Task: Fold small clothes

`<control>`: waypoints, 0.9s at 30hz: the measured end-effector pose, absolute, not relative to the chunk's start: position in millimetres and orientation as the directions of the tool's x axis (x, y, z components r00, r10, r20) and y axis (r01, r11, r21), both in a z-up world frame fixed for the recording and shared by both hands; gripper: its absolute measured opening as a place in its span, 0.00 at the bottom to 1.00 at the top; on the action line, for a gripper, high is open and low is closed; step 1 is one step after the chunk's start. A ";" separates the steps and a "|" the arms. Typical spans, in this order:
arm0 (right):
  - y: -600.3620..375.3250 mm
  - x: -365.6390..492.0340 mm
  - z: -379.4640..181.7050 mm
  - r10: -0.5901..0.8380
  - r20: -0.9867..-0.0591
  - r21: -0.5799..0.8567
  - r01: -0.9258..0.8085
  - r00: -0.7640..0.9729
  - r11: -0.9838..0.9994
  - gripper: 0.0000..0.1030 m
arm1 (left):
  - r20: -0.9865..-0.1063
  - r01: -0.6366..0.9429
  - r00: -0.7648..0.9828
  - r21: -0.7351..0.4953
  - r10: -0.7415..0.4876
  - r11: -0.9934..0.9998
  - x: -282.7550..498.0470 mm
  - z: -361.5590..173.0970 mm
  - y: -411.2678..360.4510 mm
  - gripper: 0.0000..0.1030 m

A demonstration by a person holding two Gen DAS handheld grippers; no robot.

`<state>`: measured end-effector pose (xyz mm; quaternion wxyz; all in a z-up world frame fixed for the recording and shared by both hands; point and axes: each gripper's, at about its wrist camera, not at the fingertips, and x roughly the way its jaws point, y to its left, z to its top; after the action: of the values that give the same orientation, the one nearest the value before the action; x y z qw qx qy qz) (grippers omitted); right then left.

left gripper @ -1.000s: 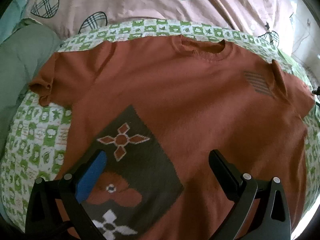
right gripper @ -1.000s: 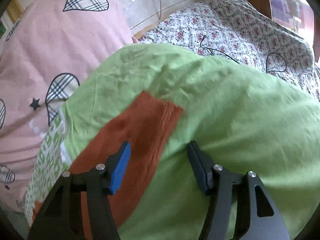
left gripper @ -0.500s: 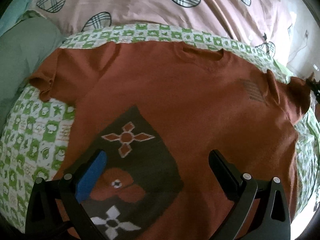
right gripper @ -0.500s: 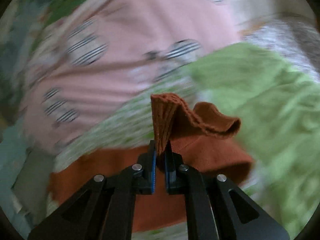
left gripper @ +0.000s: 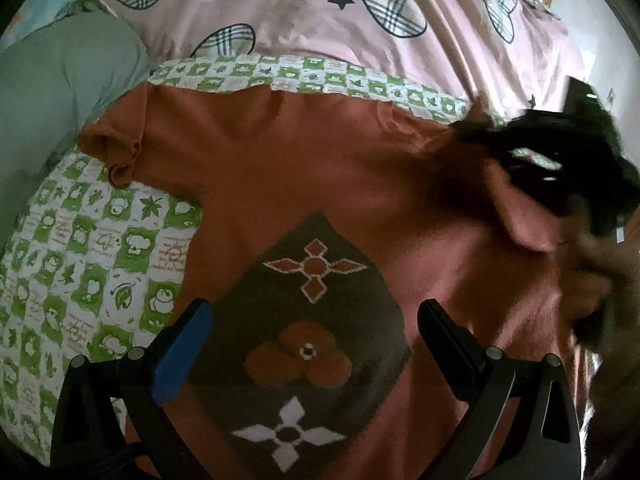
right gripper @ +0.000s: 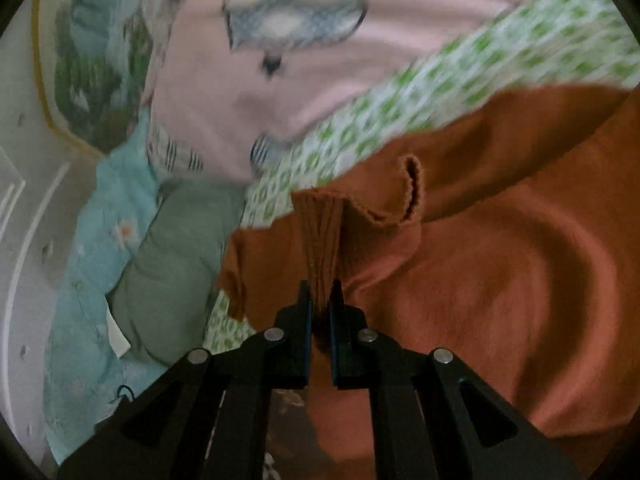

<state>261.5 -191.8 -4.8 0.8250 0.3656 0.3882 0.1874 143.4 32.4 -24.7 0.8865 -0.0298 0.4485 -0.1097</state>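
R gripper (right gripper: 320,300) pinching sweater (right gripper: 500,280) sleeve (L (left gripper: 312,332) agape)

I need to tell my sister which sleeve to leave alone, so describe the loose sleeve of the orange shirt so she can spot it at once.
Start at the green-and-white checked quilt spread on the bed, where the rust-orange shirt lies face up. Follow the shirt to the side nearest the plain grey-green pillow. The loose sleeve ends there with a curled cuff lying on the quilt, while the other sleeve is pinched in the right gripper.
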 end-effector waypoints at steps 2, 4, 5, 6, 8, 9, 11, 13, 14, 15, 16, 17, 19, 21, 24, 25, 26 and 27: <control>-168.3 278.0 -17.5 0.611 -0.522 0.746 -0.028 0.595 0.665 0.08 | -0.788 0.169 0.572 -0.158 -0.227 0.973 148.6 -25.9 35.0 0.99; -155.0 288.9 -27.3 0.615 -0.541 0.740 -0.024 0.574 0.673 0.12 | -0.791 0.174 0.570 -0.148 -0.222 0.974 155.4 -29.7 33.9 0.99; -152.5 293.7 -31.4 0.614 -0.556 0.735 -0.015 0.560 0.678 0.20 | -0.791 0.180 0.570 -0.143 -0.222 0.973 159.8 -31.6 32.1 0.99; -151.8 299.2 -35.9 0.619 -0.573 0.736 0.004 0.538 0.677 0.42 | -0.794 0.185 0.568 -0.137 -0.219 0.973 165.6 -34.3 29.6 0.99; -155.6 297.8 -38.8 0.635 -0.559 0.763 0.031 0.533 0.645 0.66 | -0.802 0.197 0.554 -0.134 -0.223 0.971 180.6 -40.8 22.7 0.99; -164.1 288.4 -35.1 0.638 -0.532 0.779 0.025 0.557 0.627 0.66 | -0.806 0.204 0.545 -0.139 -0.231 0.969 187.2 -43.8 18.7 0.99; -178.1 272.7 -23.8 0.613 -0.522 0.769 0.018 0.593 0.639 0.66 | -0.819 0.216 0.518 -0.154 -0.247 0.964 206.0 -51.6 9.3 0.99; -200.0 247.0 -7.7 0.572 -0.505 0.759 0.017 0.647 0.651 0.66 | -0.832 0.213 0.483 -0.192 -0.274 0.958 229.4 -61.2 1.3 0.99; -208.9 236.9 -1.5 0.557 -0.497 0.757 0.020 0.666 0.653 0.66 | -0.839 0.201 0.457 -0.226 -0.296 0.953 245.3 -67.0 -2.0 0.99; -220.9 222.9 5.3 0.533 -0.492 0.753 0.029 0.688 0.658 0.66 | -0.841 0.189 0.444 -0.250 -0.310 0.950 255.0 -70.3 -3.0 0.95; -236.1 203.6 11.8 0.498 -0.490 0.742 0.042 0.715 0.669 0.66 | -0.839 0.176 0.436 -0.275 -0.326 0.945 266.6 -73.2 -4.8 0.92; -243.5 195.8 15.0 0.479 -0.492 0.736 0.054 0.727 0.675 0.66 | -0.835 0.169 0.441 -0.283 -0.330 0.944 272.8 -74.2 -6.6 0.89; -268.1 167.2 21.1 0.404 -0.507 0.711 0.105 0.762 0.695 0.66 | -0.827 0.180 0.465 -0.260 -0.315 0.949 284.2 -72.8 -15.3 0.47; -294.9 143.3 25.3 0.322 -0.527 0.686 0.170 0.787 0.708 0.66 | -0.825 0.200 0.484 -0.220 -0.291 0.955 290.3 -68.5 -22.4 0.16; -329.7 118.7 28.6 0.211 -0.554 0.649 0.260 0.805 0.715 0.66 | -0.777 0.219 0.563 -0.189 -0.282 0.957 287.6 -45.9 -17.2 0.05; -344.0 112.3 28.4 0.178 -0.565 0.640 0.291 0.806 0.712 0.66 | -0.752 0.211 0.603 -0.169 -0.265 0.963 286.1 -35.9 -9.5 0.05; -357.9 108.0 27.3 0.143 -0.578 0.629 0.327 0.804 0.706 0.66 | -0.739 0.190 0.629 -0.154 -0.240 0.970 287.4 -29.7 -1.7 0.05; -367.1 106.9 26.6 0.119 -0.587 0.619 0.350 0.801 0.703 0.66 | -0.736 0.163 0.644 -0.133 -0.208 0.978 291.2 -26.9 5.6 0.05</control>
<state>106.9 -367.1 26.6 0.8695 0.3798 0.3087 -0.0665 291.2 5.6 -26.9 0.9063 -0.0272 0.4092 -0.1024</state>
